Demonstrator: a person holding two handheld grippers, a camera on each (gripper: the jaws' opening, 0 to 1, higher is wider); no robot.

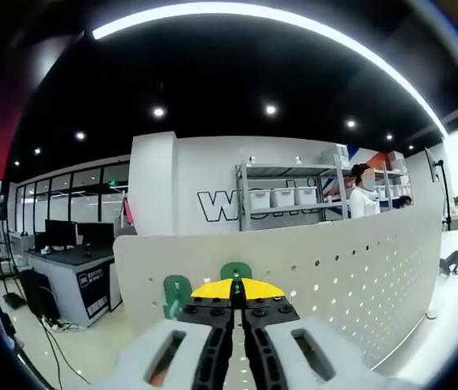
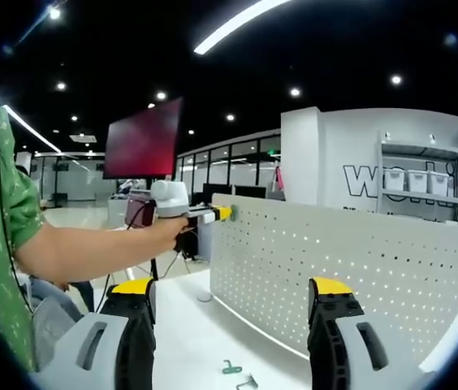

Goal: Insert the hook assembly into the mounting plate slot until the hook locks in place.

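Note:
My left gripper has its yellow-tipped jaws shut on a green hook, pressed against the top part of the white perforated mounting plate. A second green hook sits on the plate just to the left. In the right gripper view, a person's arm holds the left gripper at the plate's upper left corner, with the green hook at its tip. My right gripper is open wide, nothing between its jaws, facing the plate from a short distance. Loose hooks lie on the white table below.
The plate stands upright on a white table. The person's arm and green sleeve take up the left of the right gripper view. Desks with monitors and shelving with bins stand behind, with a person farther off.

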